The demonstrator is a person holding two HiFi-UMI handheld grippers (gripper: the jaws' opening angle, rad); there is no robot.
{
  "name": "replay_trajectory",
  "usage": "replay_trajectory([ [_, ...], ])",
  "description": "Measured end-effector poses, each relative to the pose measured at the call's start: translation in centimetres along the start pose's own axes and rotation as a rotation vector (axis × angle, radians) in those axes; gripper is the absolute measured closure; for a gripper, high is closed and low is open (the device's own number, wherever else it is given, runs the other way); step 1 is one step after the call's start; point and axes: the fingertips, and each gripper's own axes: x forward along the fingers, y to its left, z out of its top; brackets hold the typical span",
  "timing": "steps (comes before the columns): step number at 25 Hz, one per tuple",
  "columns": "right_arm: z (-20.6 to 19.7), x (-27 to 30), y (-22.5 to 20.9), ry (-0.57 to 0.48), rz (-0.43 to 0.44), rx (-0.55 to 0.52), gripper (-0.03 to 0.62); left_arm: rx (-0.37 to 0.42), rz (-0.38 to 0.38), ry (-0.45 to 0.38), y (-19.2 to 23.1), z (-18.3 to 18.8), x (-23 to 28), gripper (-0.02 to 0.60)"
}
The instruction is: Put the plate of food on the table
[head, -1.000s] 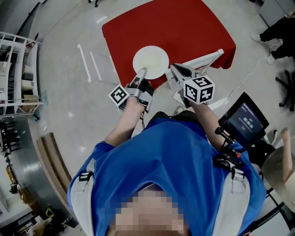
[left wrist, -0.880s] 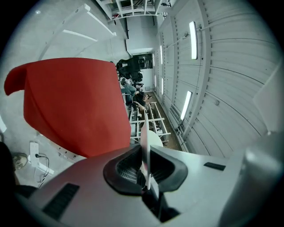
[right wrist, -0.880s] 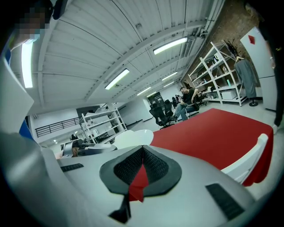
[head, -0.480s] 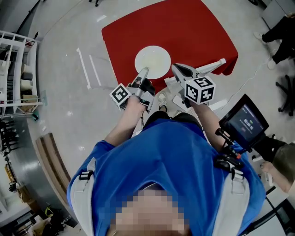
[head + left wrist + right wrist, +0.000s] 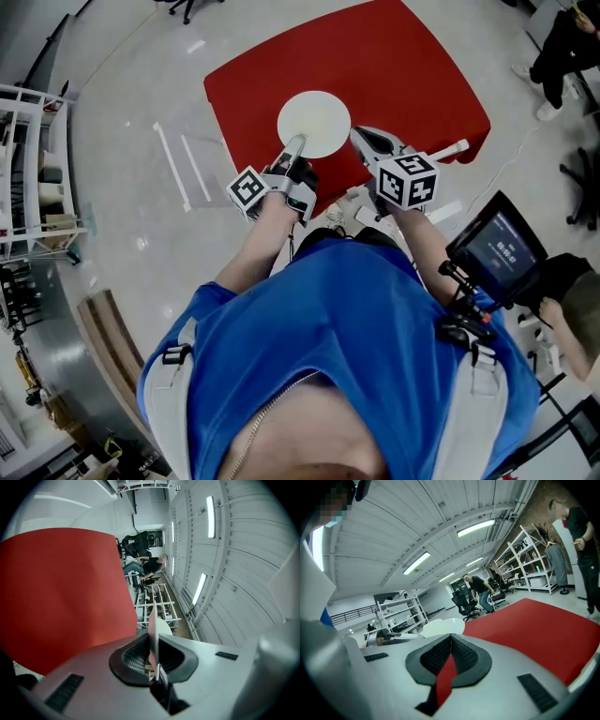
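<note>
Nearest is the blue shirt (image 5: 347, 347), and at its right a black screen (image 5: 495, 246) whose lit print is too small to read.

The left gripper (image 5: 294, 148) is clamped on the near rim of the white plate (image 5: 314, 124). Its own view shows the plate edge-on, pinched between the two pads. The right gripper (image 5: 362, 140) sits just right of the plate, jaws closed tip to tip with nothing between them. Only a sliver of red shows through the slit lower down. Its tips are close beside the plate's rim; whether they touch it cannot be told. Each gripper bears a marker cube (image 5: 406, 181) of black-and-white squares, with no words on it.

The plate lies over the near middle of the red table (image 5: 375, 66), a little in from the near edge. Whether it rests on the red top or hangs just above cannot be told. Bare red spreads beyond the plate and to both sides, widest on the far and right parts. A white bar (image 5: 448, 150) juts out by the table's near right corner, near the right gripper.

Grey floor (image 5: 122, 103) lies open left of the table, marked with white lines (image 5: 173, 150). White shelves (image 5: 33, 159) stand at the left edge. A person (image 5: 567, 42) in dark clothes stands past the table's far right corner, well apart from it
</note>
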Motion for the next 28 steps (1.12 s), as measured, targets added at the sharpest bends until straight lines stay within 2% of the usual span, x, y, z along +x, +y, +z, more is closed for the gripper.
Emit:
replay_trajectory([
  [5, 1.7, 0.9, 0.2, -0.062, 0.047, -0.057, 0.591, 0.068, -0.054, -0.031, -1.3, 1.0, 0.8, 0.557],
  [8, 2.4, 1.3, 0.0, -0.084, 0.053, -0.072, 0.591, 0.097, -0.061, -0.031, -1.6, 1.5, 1.3, 0.557],
  [15, 2.4, 0.9, -1.7, -0.065, 0.002, -0.062, 0.591, 0.114, -0.03, 0.012, -0.8, 0.9, 2.9, 0.557],
  [22, 1.5, 0.2, -3.9, -0.009, -0.08, -0.029, 0.591, 0.08, 0.037, 0.067, 1.1, -0.3, 4.3, 0.557],
  [28, 1.5, 0.1, -5.1, -0.002, -0.115, -0.04, 0.592, 0.078, 0.061, 0.093, 2.1, -1.0, 5.8, 0.557],
])
